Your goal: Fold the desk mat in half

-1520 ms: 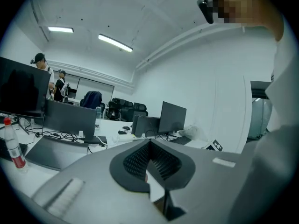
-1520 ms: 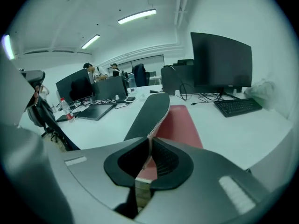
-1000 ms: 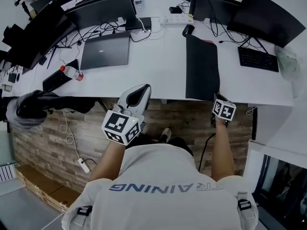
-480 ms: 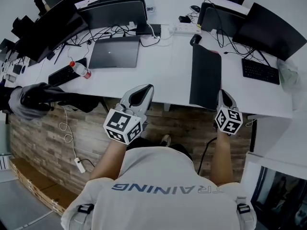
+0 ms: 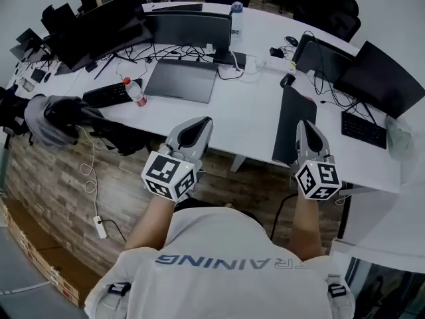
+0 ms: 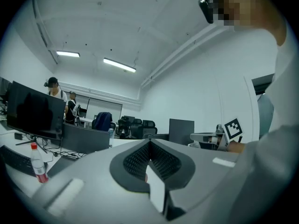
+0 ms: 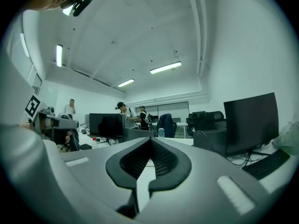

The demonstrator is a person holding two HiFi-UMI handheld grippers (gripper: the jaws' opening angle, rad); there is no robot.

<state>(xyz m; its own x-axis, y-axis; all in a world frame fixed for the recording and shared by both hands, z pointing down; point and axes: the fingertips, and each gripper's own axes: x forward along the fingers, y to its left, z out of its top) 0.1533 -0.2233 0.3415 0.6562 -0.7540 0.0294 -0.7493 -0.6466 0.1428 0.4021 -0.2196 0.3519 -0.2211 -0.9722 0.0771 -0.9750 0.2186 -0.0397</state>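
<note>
The black desk mat [image 5: 287,121] lies flat and lengthwise on the white desk [image 5: 246,121], its near end at the desk's front edge. My right gripper [image 5: 302,125] hovers over the mat's near right corner, pointing level across the desk. Its jaws are shut and nothing shows between them in the right gripper view [image 7: 150,139]. My left gripper [image 5: 201,120] is held in front of the desk's edge, well left of the mat. It too is shut and empty [image 6: 150,141].
A closed laptop [image 5: 180,80], a red-capped bottle [image 5: 135,92] and a keyboard [image 5: 106,95] sit left of the mat. A mouse [image 5: 287,80] and monitors [image 5: 382,78] stand beyond it, another keyboard [image 5: 363,129] to its right. People stand in the background.
The right gripper has risen from below the mat's near edge to above its near right corner. The left gripper has lifted a little. The mat has stayed flat.
</note>
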